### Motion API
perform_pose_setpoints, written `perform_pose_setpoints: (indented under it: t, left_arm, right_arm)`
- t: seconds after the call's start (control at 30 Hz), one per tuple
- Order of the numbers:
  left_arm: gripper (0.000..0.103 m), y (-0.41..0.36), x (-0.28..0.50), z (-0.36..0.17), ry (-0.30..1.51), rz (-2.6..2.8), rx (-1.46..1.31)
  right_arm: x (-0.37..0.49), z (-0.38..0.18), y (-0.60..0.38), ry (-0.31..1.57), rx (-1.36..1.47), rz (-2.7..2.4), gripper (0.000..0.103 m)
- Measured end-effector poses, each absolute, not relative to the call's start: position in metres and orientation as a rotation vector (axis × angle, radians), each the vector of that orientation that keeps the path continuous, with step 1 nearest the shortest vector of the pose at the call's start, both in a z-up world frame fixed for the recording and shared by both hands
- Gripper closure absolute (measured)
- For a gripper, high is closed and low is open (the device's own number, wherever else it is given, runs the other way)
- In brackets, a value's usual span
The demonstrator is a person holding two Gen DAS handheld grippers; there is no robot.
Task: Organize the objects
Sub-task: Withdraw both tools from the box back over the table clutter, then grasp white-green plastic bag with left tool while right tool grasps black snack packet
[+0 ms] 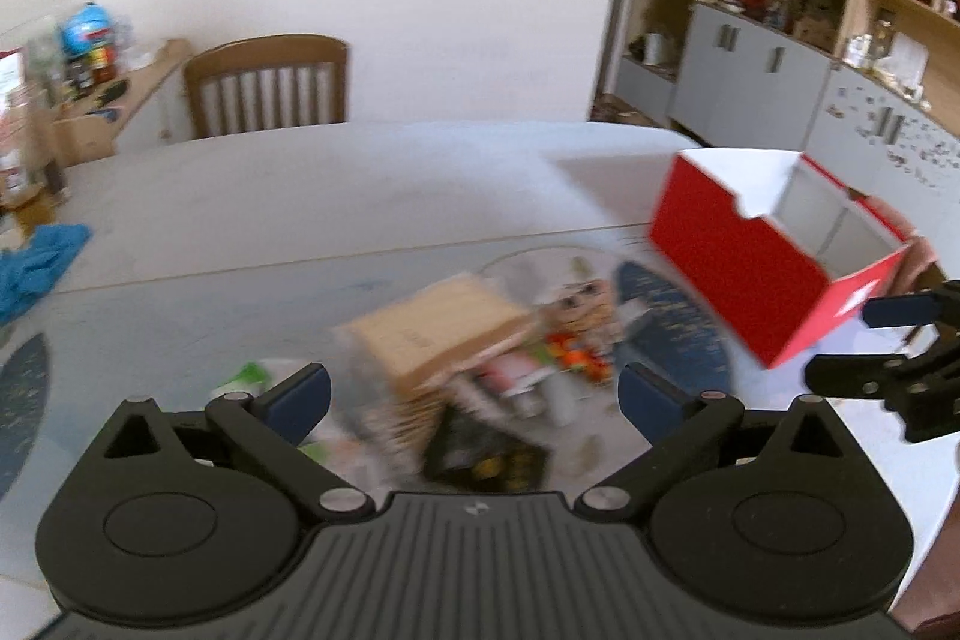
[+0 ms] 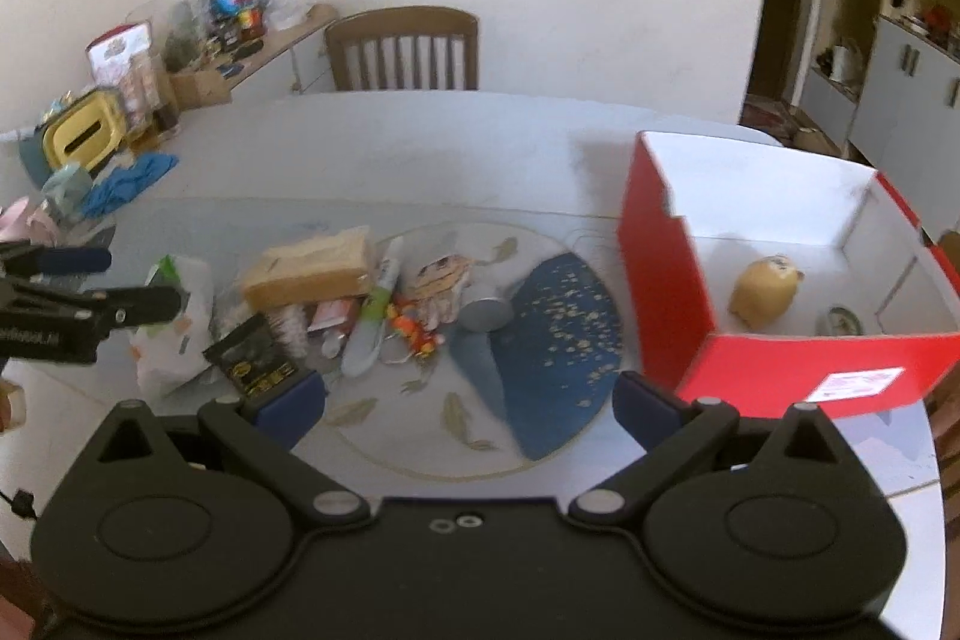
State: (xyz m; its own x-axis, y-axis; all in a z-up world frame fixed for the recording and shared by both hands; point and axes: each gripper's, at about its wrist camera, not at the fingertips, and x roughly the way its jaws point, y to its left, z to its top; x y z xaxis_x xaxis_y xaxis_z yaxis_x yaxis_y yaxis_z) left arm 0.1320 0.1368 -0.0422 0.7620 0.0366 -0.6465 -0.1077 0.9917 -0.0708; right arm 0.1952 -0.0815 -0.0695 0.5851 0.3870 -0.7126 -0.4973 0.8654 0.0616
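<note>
The red box [image 2: 666, 292] holds only 2 things, a yellow toy [image 2: 765, 295] and a small round item. Left of the box, the pile [image 2: 360, 304] waits on the desk [image 2: 372, 148]. Both claws, left [image 1: 474, 394] and right [image 2: 468, 400], are open and empty; most work remains.

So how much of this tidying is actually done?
Barely begun, it seems. The red box already holds a yellowish round toy and a small round item. Nothing is in hand: the left gripper and right gripper are both open and empty. Left on the table: a brown cardboard box, a black packet, a metal can and other clutter.
</note>
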Motion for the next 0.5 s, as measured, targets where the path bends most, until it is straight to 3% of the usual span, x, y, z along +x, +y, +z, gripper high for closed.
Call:
perform_pose_setpoints:
  t: [0.5]
  left_arm:
    - [0.001, 0.199, 0.129, -0.087, 0.815, 0.197, -0.139]
  right_arm:
    - [0.185, -0.107, 0.003, 0.873, -0.296, 0.644, 0.001]
